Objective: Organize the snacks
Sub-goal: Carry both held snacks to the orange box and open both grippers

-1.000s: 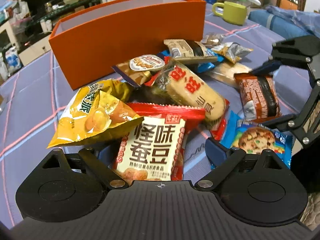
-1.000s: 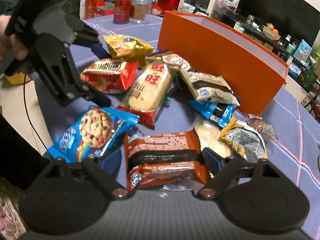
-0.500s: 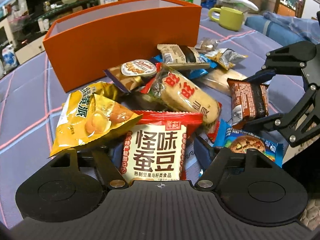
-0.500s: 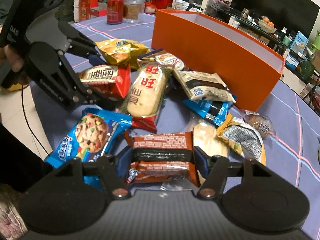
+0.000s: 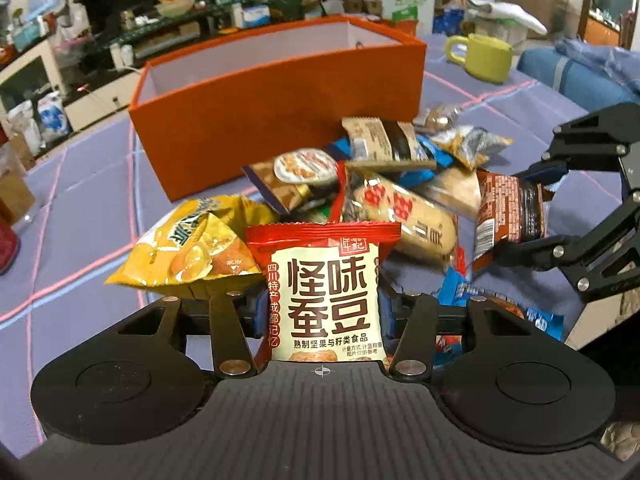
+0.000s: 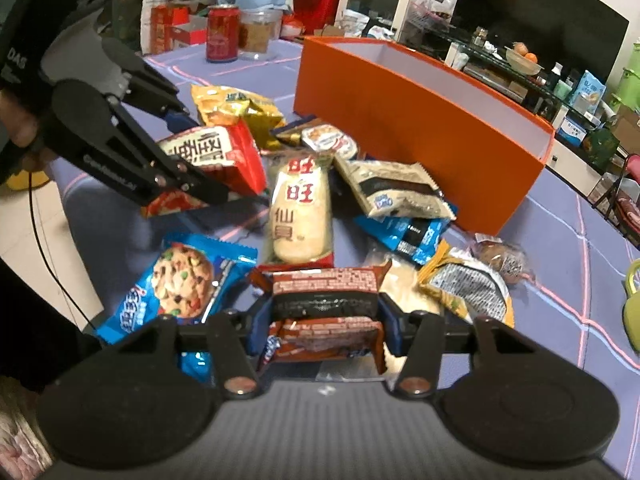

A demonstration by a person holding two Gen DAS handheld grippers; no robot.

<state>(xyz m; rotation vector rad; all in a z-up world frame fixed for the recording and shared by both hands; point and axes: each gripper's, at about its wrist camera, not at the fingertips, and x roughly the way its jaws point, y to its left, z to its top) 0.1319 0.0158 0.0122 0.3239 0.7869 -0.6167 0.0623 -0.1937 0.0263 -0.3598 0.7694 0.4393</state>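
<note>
Left gripper (image 5: 323, 304): jaws have just been closing and now pinch the red-and-cream bean packet (image 5: 325, 292) by its lower sides, packet standing upright between the blue pads. Right gripper (image 6: 320, 330): jaws have just been closing too, now clamped across the brown wafer packet (image 6: 325, 306), which buckles in the middle. Both packets sit at the near edge of the bench, at the front of the snack pile; the orange box (image 5: 280, 96) stands open behind the pile, toward the far edge.

Risks, as judged:
- Brown wafer packet already creased; a harder squeeze may crush what is inside.
- Bean packet gripped low on slick film; could pivot or slip out on the lift.
- Yellow chip bag (image 5: 188, 252) leans against the bean packet and may get dragged along.
- Blue cookie packet (image 6: 176, 284) lies just beside the right jaws, partly under them; may snag.
- Both grippers work close together; a shared path to the box risks a knock.

Hard to make out:
- Box floor hidden behind its front wall; cannot tell if anything is inside.
- Lower ends of both held packets cut off by the gripper bodies.
- Items under the pile's middle mostly covered.
</note>
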